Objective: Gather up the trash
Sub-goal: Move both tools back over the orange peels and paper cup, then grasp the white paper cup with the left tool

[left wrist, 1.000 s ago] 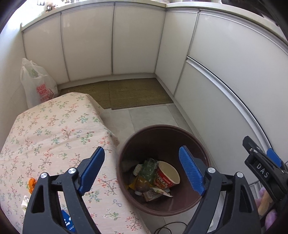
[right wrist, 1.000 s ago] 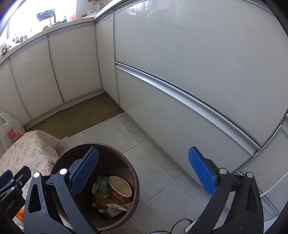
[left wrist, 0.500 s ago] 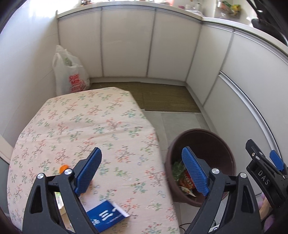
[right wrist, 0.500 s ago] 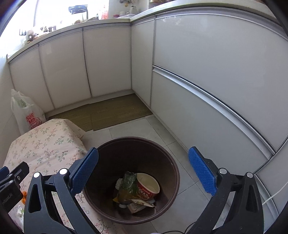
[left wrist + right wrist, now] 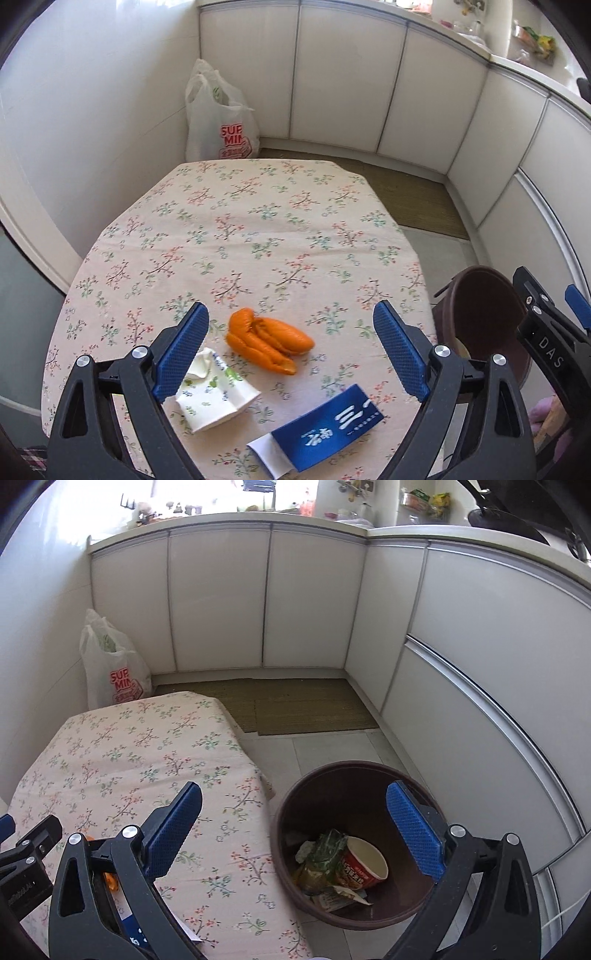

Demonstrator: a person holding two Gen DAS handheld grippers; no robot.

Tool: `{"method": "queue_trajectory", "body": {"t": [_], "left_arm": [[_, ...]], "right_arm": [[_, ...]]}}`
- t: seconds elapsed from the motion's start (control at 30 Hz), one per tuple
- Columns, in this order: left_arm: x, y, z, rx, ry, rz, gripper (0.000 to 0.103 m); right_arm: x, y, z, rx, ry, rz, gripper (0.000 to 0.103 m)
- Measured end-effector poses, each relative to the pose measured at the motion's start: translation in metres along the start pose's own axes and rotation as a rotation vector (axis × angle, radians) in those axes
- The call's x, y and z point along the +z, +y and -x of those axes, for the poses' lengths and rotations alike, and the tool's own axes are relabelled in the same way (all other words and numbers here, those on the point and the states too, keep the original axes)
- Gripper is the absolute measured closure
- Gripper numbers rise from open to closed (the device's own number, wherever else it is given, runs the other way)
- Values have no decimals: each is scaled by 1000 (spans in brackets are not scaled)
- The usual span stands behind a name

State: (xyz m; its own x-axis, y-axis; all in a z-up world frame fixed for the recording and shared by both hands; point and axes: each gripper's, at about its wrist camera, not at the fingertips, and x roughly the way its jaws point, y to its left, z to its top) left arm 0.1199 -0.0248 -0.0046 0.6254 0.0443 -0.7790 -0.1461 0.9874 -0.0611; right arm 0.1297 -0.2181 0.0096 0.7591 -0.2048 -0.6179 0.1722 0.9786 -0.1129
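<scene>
On the floral-cloth table (image 5: pixel 258 229) lie an orange peel (image 5: pixel 267 341), a crumpled white tissue pack (image 5: pixel 212 397) and a blue-and-white wrapper (image 5: pixel 325 424). My left gripper (image 5: pixel 291 350) hangs over them, open, with nothing between its blue pads. The brown bin (image 5: pixel 354 842) stands on the floor beside the table, holding a red noodle cup (image 5: pixel 364 864) and green wrappers. My right gripper (image 5: pixel 295 834) is open and empty, straddling the table edge and the bin. The bin's rim (image 5: pixel 476 295) also shows in the left wrist view.
A white plastic shopping bag (image 5: pixel 218 122) leans in the corner behind the table. White cabinets (image 5: pixel 303 598) run along the back and right. A woven mat (image 5: pixel 295 705) covers the floor beyond the table (image 5: pixel 129 753). The right gripper's body (image 5: pixel 546 343) shows at the left view's right edge.
Both grippers have swung left, from over the bin toward the table. The peel, tissue pack and wrapper came into the left view; the bin slid to the right in both views.
</scene>
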Motion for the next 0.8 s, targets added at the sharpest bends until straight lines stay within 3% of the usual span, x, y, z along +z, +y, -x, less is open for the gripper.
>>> {"method": "queue_trajectory", "body": {"t": [0.2,0.33,0.57,0.8], "left_arm": [[-12,54,-12,79,52,47,15],[-24,87,-28,89,138,82,15],[-52,137,-68,3,339,261,15],[-76,148,-97,-91,442,366,15]], "right_arm": [[-3,51,0,47,19,113,7],[-8,76,-6,75,61,168,7],[-20,113,-21,92,128,260,7],[-23,123,-32,97,173,263,7]]}}
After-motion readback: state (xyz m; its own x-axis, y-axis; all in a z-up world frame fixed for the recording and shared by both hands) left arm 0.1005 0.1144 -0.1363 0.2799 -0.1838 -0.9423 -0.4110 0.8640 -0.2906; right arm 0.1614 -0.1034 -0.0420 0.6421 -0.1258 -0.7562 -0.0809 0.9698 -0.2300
